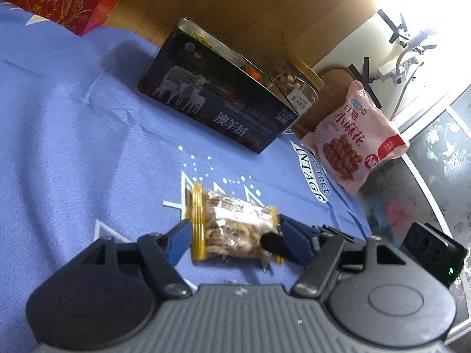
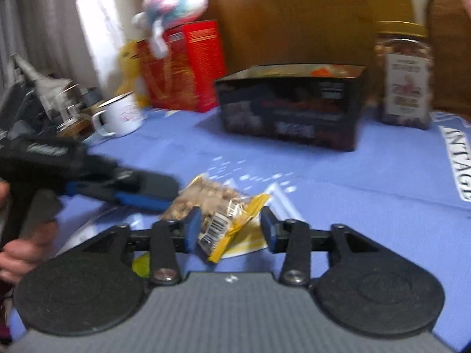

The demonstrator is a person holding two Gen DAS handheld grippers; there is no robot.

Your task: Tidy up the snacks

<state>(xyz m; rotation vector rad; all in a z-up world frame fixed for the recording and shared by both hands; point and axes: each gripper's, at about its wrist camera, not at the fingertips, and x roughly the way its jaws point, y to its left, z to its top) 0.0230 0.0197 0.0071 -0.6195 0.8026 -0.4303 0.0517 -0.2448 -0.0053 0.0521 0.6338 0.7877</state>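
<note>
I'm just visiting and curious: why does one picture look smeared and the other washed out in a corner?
Right wrist view: motion blur smears the whole scene, so the print on the dark cardboard box and gold-lidded clear jar is unreadable. Left wrist view: sharper, but window glare bleaches the top right corner, and the fisheye lens bends the blue tablecloth edge.
</note>
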